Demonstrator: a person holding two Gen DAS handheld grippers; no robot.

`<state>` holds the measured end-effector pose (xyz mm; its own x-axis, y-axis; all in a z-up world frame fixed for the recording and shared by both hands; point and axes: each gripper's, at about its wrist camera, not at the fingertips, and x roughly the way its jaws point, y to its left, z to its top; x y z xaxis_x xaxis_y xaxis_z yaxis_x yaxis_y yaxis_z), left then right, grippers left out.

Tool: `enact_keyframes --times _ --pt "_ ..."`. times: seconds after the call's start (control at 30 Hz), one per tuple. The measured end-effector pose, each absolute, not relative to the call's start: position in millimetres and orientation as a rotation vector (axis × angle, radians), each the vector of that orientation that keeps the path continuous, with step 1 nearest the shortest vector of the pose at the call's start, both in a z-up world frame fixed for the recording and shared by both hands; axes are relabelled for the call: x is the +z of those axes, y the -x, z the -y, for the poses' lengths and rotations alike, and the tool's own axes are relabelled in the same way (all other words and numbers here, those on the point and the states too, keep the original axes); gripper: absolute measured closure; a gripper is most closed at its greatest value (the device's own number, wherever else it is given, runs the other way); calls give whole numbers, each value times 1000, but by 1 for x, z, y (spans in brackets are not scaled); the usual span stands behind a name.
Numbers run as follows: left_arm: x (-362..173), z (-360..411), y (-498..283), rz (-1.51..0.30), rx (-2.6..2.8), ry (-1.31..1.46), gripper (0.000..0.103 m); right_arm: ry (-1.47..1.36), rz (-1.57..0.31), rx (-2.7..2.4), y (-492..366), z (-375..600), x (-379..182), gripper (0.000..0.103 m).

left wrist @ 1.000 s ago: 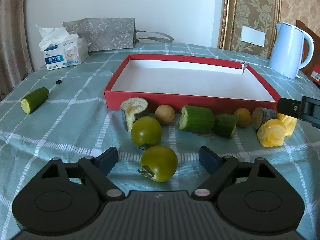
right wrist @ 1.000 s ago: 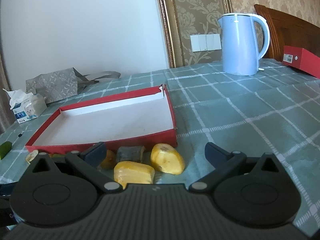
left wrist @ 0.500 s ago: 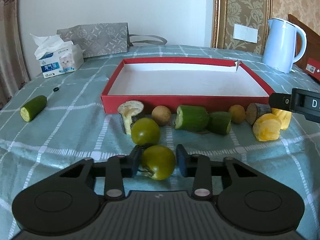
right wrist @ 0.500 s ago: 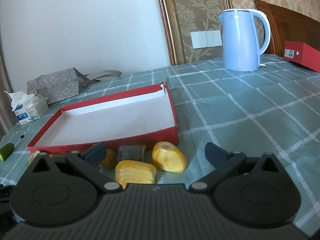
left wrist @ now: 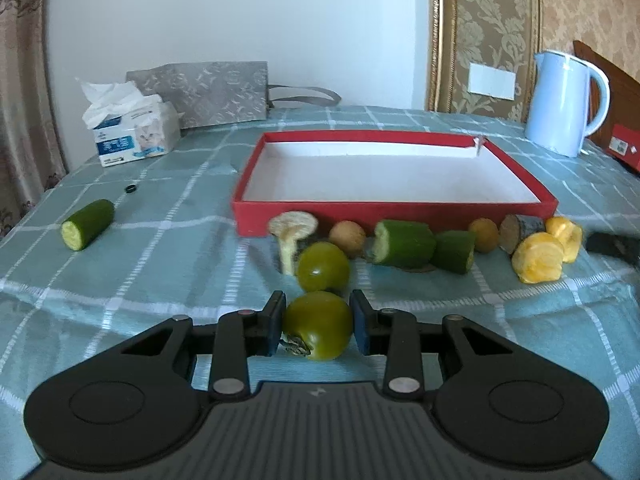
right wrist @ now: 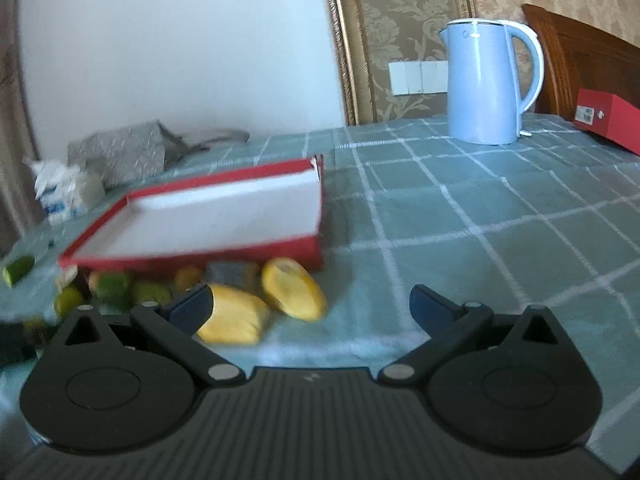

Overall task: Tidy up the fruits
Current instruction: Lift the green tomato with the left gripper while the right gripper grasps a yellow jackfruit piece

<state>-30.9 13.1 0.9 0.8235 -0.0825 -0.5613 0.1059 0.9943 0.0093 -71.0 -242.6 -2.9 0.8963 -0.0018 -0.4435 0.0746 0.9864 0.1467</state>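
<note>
On the checked bench point(left wrist: 168, 280), a cucumber stub point(left wrist: 87, 224) lies apart at far left. The left hand-held gripper point(left wrist: 318, 329) clamps a green tomato point(left wrist: 319, 325) before the empty red tray point(left wrist: 400, 213), whose front wall is lined with cut produce. At right, the right hand-held gripper point(right wrist: 310, 308) stands wide open, a yellow piece point(right wrist: 234, 319) beside its left finger.

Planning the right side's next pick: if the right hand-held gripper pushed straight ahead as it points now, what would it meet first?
Probably bare tablecloth: the right hand-held gripper is open, and the yellow fruit pieces lie left of its centre line, one beside its left finger. Depth is uncertain.
</note>
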Motion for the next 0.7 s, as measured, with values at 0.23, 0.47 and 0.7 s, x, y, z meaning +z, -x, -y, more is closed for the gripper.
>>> enact_keyframes --times 0.23,0.47,0.7 --pt "-2 -30 24 -613 -70 5 69 -210 -463 3 89 277 -8 0" --pt "-3 -38 22 -621 -59 23 69 -45 -442 114 85 230 -1 9" --pt "-4 -39 20 -624 -64 32 69 -13 -528 196 58 190 -2 19"
